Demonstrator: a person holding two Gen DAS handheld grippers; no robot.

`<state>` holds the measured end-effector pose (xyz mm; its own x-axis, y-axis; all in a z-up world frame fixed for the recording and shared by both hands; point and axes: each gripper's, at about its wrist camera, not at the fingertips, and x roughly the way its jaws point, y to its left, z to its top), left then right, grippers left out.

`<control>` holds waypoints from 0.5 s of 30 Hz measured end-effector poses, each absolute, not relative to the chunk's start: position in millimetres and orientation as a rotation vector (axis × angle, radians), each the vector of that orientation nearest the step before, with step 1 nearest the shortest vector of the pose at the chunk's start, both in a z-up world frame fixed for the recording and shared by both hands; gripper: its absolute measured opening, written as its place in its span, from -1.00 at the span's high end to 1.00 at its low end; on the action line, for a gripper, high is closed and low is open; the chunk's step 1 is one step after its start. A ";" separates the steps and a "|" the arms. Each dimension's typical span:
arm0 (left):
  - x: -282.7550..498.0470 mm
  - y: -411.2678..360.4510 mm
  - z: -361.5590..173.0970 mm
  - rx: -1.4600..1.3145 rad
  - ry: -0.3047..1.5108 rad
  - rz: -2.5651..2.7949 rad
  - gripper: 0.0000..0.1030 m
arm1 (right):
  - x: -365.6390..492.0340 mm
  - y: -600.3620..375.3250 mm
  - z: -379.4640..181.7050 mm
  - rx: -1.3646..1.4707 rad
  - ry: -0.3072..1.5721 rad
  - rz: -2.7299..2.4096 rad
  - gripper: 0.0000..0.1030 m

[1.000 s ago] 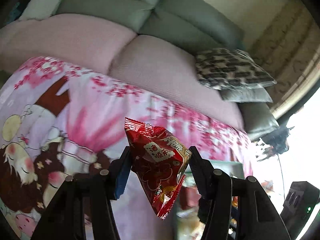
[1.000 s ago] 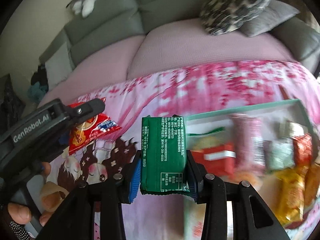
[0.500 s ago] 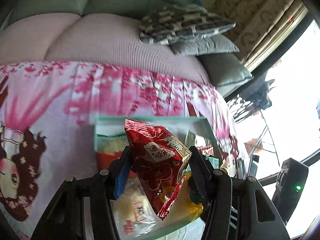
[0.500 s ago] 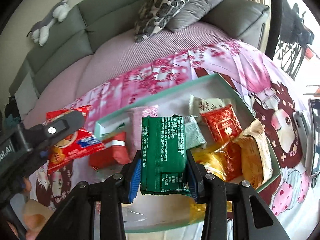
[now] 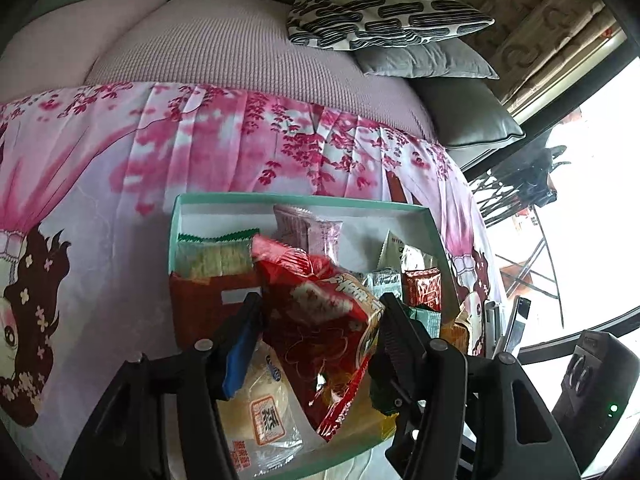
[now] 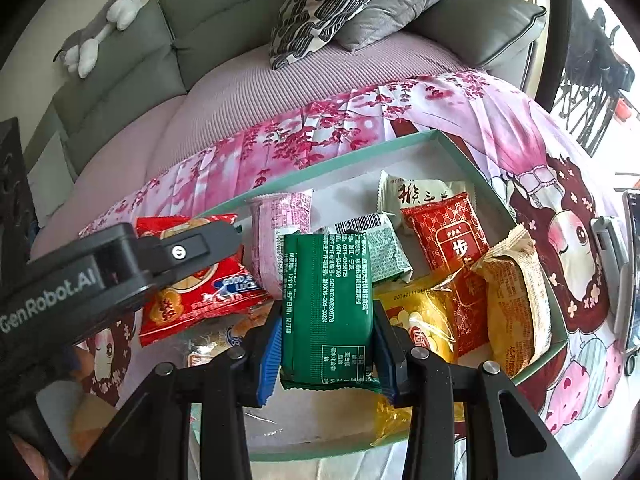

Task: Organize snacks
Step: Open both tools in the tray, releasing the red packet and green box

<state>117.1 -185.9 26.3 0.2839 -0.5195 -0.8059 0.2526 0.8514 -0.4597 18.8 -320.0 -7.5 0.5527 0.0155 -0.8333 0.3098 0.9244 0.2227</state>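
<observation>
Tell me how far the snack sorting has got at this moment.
Done: many packets already lie in the teal box. In hand: the left gripper, its jaws just opening, is letting go of the red packet over the box; the right gripper is shut on the green packet. Left: dropping both in.

Legible markings, right wrist view. Left claw (image 6: pixel 224 240), at the left edge of the frame: white lettering "GenRobot.AI" on its black body. Red snack packet (image 6: pixel 200 292), just right of that body: "GOOD" on a blue patch, with a second line beginning "LUC". Green packet (image 6: pixel 326 312), centre frame: sideways white Chinese print with the code "SC10633028200776". Red patterned packet (image 6: pixel 448 236), right of centre: large character "步". Grey-green packet (image 6: pixel 380 248): a barcode, digits unreadable. Left wrist view: nothing legible.
</observation>
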 end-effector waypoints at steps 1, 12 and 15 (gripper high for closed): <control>115.6 -184.5 26.4 -0.263 1.181 -0.524 -0.34 | 18.9 -320.5 -8.3 0.366 0.978 -0.181 0.18; 94.2 -159.9 43.9 -0.252 1.155 -0.476 -0.40 | 7.3 -313.5 -1.3 0.348 0.986 -0.186 0.12; 83.8 -143.2 46.4 -0.192 1.115 -0.398 -0.51 | -0.1 -308.6 0.6 0.335 0.984 -0.180 0.03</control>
